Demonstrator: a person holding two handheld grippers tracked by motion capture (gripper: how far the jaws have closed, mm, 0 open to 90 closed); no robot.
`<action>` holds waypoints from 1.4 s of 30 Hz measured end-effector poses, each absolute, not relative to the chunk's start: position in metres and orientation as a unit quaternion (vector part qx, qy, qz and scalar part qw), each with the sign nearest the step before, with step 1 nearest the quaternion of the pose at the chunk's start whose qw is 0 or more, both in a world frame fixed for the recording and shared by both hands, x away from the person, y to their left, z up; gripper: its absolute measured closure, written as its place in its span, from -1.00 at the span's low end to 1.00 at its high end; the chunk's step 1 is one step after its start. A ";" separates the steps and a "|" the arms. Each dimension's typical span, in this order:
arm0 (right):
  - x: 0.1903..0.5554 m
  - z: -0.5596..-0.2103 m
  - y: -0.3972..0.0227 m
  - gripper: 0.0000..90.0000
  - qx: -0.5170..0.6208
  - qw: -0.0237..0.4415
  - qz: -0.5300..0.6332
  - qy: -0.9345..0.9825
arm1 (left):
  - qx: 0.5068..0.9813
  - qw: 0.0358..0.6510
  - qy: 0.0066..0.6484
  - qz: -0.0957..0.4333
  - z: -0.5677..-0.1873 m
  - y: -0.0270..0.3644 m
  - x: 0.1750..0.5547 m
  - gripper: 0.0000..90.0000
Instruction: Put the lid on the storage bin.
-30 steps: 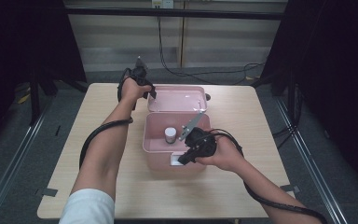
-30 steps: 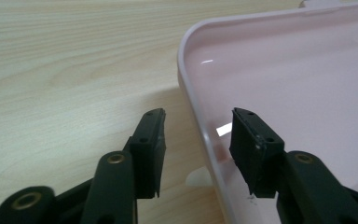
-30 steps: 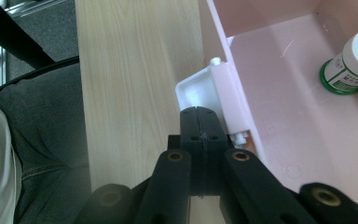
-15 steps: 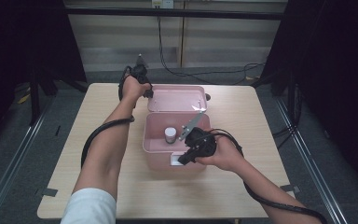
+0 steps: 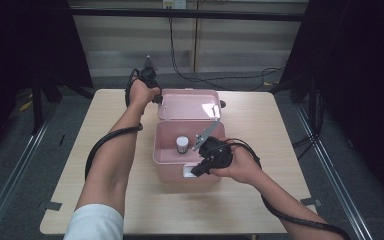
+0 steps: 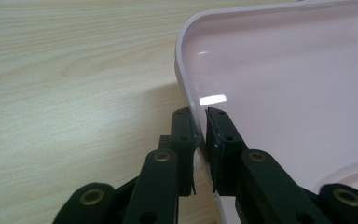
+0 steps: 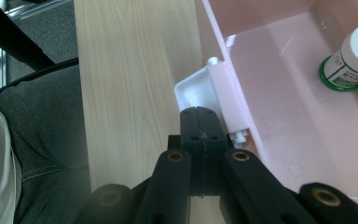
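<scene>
Lid [image 5: 188, 104] of the pink box [image 5: 166, 150] lies thrown back on the desk [image 5: 280, 130]; the left tool [image 6: 199, 122] has just been closing and now pinches its rim. Right tool [image 7: 204, 125], jaws together, rests by the white latch [image 7: 198, 91]. Likely next: swing the lid shut, holding the rim.

Bottle [image 5: 182, 144] in box [image 5: 166, 159]; lid [image 5: 187, 105] behind, on table [image 5: 260, 200].

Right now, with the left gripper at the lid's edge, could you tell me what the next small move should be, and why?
Probably swing the lid forward over the pink box. The left gripper has just closed on the lid's rim, the lid lies open, and the right gripper, shut, rests by the white latch, apparently steadying the box.
</scene>
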State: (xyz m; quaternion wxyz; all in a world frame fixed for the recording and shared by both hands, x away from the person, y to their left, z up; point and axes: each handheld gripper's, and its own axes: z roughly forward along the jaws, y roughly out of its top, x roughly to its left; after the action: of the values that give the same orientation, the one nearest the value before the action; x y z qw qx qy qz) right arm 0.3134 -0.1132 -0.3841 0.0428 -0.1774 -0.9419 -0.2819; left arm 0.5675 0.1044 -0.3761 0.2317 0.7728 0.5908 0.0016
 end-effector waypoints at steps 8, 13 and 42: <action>0.313 -0.384 -0.112 1.00 -0.179 0.043 -0.277 -0.943 | 0.774 0.228 0.590 0.011 -0.368 0.106 0.564 0.83; 0.314 -0.384 -0.112 1.00 -0.183 0.043 -0.277 -0.942 | 0.775 0.231 0.588 0.015 -0.363 0.107 0.562 0.84; 0.312 -0.383 -0.112 1.00 -0.201 0.040 -0.274 -0.939 | 0.778 0.245 0.578 0.031 -0.323 0.118 0.537 0.89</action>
State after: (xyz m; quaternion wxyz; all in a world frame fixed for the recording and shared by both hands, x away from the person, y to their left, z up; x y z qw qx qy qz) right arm 0.3121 -0.1120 -0.3834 0.0399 -0.2012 -0.9395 -0.2745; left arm 0.5369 0.1182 -0.3229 0.2447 0.7776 0.5784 0.0309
